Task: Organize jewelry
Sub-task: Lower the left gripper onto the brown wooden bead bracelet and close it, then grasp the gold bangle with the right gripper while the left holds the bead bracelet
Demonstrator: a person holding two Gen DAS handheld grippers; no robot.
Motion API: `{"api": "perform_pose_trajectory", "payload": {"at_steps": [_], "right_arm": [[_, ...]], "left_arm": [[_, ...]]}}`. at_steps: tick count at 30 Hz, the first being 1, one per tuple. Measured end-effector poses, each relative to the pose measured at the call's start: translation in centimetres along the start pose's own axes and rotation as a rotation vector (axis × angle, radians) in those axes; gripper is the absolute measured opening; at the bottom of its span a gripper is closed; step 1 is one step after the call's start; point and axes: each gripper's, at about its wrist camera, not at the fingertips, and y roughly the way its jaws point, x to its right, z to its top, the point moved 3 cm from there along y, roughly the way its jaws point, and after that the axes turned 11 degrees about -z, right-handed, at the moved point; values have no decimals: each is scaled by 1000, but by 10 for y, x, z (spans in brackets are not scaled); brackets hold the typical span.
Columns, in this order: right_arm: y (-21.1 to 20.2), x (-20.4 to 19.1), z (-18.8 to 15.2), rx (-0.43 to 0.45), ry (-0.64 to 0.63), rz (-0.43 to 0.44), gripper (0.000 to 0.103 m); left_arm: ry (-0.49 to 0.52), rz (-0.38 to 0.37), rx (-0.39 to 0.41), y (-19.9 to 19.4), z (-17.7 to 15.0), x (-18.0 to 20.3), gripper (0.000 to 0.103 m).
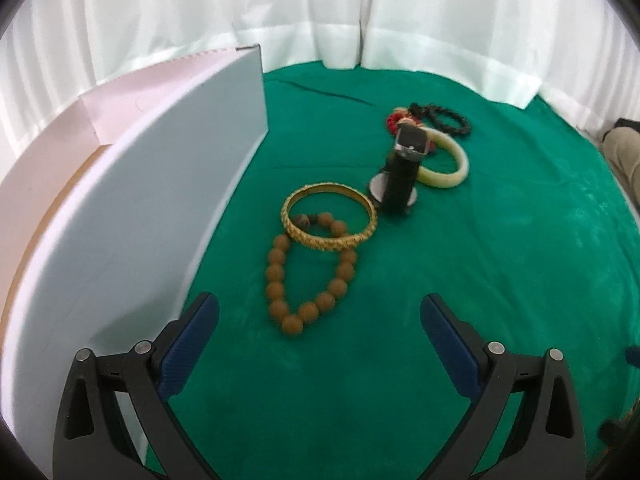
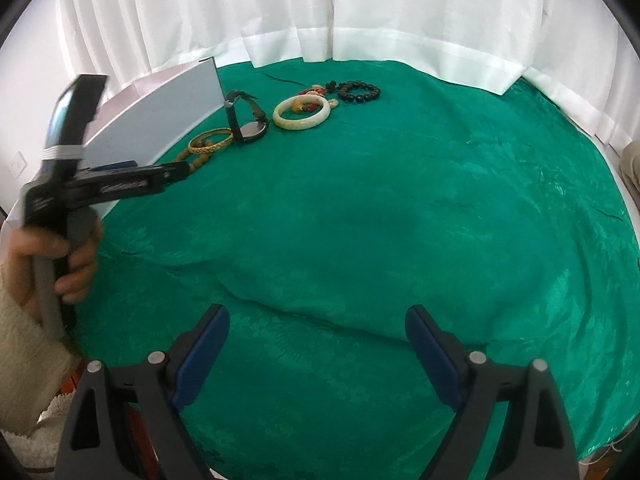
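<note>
green velvety cloth (image 2: 400, 220) covers the whole table, white curtain (image 2: 320, 8) hanging behind it. all the jewelry sits in a loose row along the far-left part of the cloth, next to a white box (image 1: 140, 220) standing with its lid up.

left gripper (image 1: 320, 320) has its jaws wide apart with nothing between them, hovering just short of the brown wooden bead bracelet (image 1: 310, 280), which is the closest piece, lying right ahead between the blue pads (image 1: 188, 344). a gold bangle (image 1: 330, 216) lies overlapping the far end of the beads. past that is a black wristwatch (image 1: 400, 176) propped up on its strap, then a cream jade-looking bangle (image 1: 444, 160), a red beaded piece (image 1: 396, 122) and a dark bead bracelet (image 1: 448, 118) at the back. the box wall is just to the left of the left gripper.

right gripper (image 2: 318, 344) is also spread open and empty, over bare cloth, well apart from all the jewelry. from its camera you can see a hand (image 2: 60, 260) in a cream fuzzy sleeve (image 2: 28, 360) gripping the left tool's handle, its tip pointing at the wooden beads.
</note>
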Motion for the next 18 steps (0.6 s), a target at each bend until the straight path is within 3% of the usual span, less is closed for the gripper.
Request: {"api": "perform_pose_trajectory", "payload": {"at_steps": [2, 4, 6, 7, 8, 9, 18], "right_arm": [[1, 2, 0, -3, 7, 3, 91], [2, 3, 0, -4, 10, 4, 91], [1, 4, -1, -2, 12, 4, 91], [2, 5, -1, -2, 14, 3, 91], [2, 6, -1, -1, 19, 3, 91], [2, 8, -1, -1, 22, 3, 91], [4, 8, -2, -5, 27, 6, 91]], "left_arm": [[9, 24, -9, 11, 3, -1, 99], [18, 36, -15, 20, 4, -4, 87], [11, -12, -10, 21, 3, -5, 54], [17, -16, -4, 18, 3, -4, 43], [31, -17, -4, 16, 1, -3, 24], [49, -25, -9, 13, -1, 0, 21], [53, -109, -76, -34, -58, 16, 21]]}}
